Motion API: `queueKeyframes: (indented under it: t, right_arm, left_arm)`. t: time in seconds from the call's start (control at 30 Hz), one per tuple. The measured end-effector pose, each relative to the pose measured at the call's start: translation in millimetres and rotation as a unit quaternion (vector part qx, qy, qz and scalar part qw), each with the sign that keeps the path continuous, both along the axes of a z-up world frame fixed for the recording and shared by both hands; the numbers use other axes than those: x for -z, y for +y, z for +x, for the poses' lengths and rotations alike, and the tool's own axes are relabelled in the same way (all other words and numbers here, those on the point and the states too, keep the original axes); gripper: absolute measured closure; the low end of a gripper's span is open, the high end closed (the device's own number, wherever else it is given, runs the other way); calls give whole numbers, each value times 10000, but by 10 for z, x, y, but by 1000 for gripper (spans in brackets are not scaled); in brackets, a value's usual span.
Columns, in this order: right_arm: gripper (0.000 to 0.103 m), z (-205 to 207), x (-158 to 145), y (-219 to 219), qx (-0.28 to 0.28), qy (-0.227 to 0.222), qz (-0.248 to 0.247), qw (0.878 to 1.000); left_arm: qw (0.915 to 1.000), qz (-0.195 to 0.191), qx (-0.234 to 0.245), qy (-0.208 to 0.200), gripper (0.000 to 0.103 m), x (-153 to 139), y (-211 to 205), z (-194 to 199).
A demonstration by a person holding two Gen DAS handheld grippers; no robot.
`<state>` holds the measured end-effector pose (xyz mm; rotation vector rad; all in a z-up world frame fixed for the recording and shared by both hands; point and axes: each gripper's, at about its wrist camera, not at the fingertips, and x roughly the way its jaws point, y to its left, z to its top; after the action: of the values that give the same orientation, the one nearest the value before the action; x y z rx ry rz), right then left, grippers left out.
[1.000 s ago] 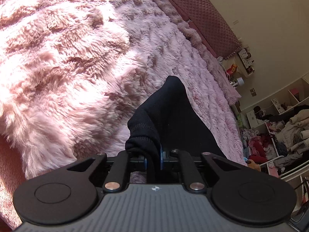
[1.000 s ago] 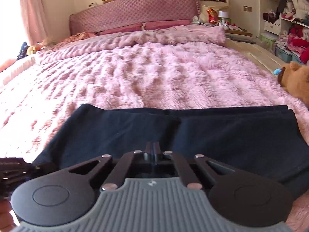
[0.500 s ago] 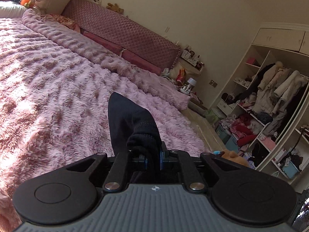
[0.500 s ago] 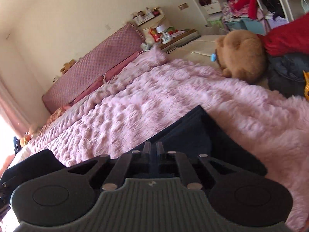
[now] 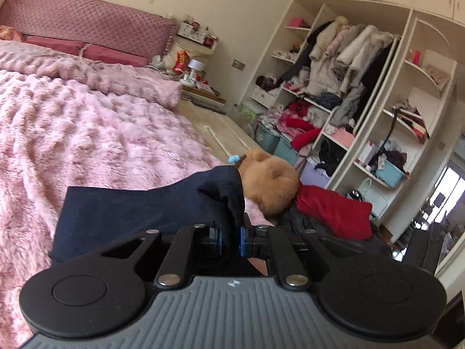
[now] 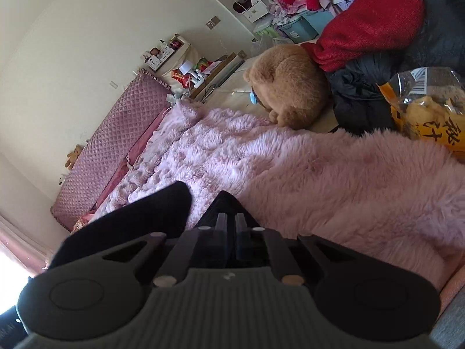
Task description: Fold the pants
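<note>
A: Left gripper [image 5: 229,240], state?
B: Clamped on the dark navy pants [image 5: 139,209]. A bunched fold of the cloth sits between the blue pads [image 5: 242,241], and the rest drapes away to the left, over the pink fluffy blanket [image 5: 87,133] on the bed.

A: Right gripper [image 6: 228,221]?
B: Fingers nearly together, pinching a pointed peak of the same pants [image 6: 223,203]. Another dark lobe of cloth rises just left of it, also over the blanket [image 6: 334,180]. The right wrist view is strongly tilted.

A: So where are the pants overall?
B: At the near edge of the bed, held by both grippers, part lifted, part lying on the blanket. How much rests flat cannot be told.

A: Anything else around?
B: A brown teddy bear [image 5: 270,183] just beyond the pants on the right, touching a red garment [image 5: 331,209]. In the right wrist view the bear [image 6: 287,87] lies at the blanket's far edge, beside dark clothing [image 6: 360,96] and a yellow plastic bag [image 6: 430,107]. A quilted pink headboard [image 5: 87,23] is at far left, and an open wardrobe [image 5: 348,72] full of clothes at far right.
</note>
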<state>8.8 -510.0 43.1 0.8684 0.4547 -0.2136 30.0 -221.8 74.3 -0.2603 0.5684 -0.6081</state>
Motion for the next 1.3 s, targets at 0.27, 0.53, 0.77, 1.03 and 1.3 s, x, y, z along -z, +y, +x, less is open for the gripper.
queueKeyframes:
  t: [0.27, 0.53, 0.77, 1.03, 1.3]
  right_arm:
    - [101, -99, 7, -140, 328, -47, 18, 9995]
    - [92, -245, -37, -250, 424, -470, 128, 9979]
    - [85, -224, -305, 99, -790, -1048, -1234, 9836]
    - [85, 60, -75, 321, -1176, 105, -1593, 9801]
    - [71, 142, 43, 434, -260, 1056, -2974, 9485]
  left_arm:
    - [9990, 406, 157, 84, 93, 280, -455, -131]
    - [9875, -581, 1332, 605, 56, 210, -149, -172]
    - [9882, -1109, 696, 796, 45, 14, 679, 131]
    - [9901, -492, 415, 1251, 66, 559, 1046, 311]
    - [9880, 199, 806, 1300, 66, 665, 1181, -48]
